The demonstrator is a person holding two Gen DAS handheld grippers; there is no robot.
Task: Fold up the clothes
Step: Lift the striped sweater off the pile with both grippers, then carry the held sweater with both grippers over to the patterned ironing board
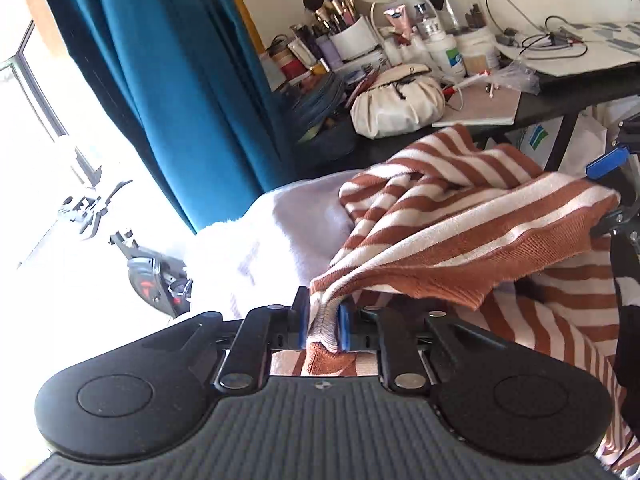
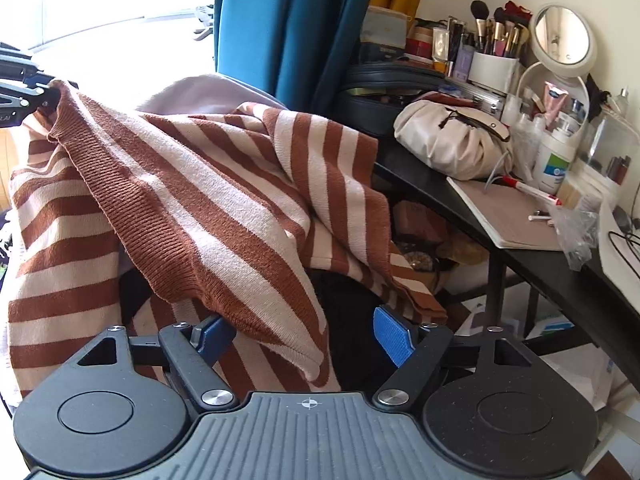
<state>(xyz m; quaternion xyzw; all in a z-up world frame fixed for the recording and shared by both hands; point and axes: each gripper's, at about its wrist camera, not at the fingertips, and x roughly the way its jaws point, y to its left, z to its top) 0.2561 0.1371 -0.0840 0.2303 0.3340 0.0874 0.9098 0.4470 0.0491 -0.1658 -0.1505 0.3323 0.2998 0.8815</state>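
The striped sweater drapes right over whatever sits beneath, hiding it. Its lower folds run off the frame's left edge. The window is blown out white, so nothing outside reads. Labels on the desk bottles are too small.

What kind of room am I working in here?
Most likely a bedroom or dressing corner at home: a black desk crowded with makeup brushes, a round mirror and lotion bottles, beside a teal curtain at a bright window.

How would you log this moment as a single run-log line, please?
left tongs: shut on striped sweater | right tongs: open, fabric draped between the pads | sweater: lifted, unfolded
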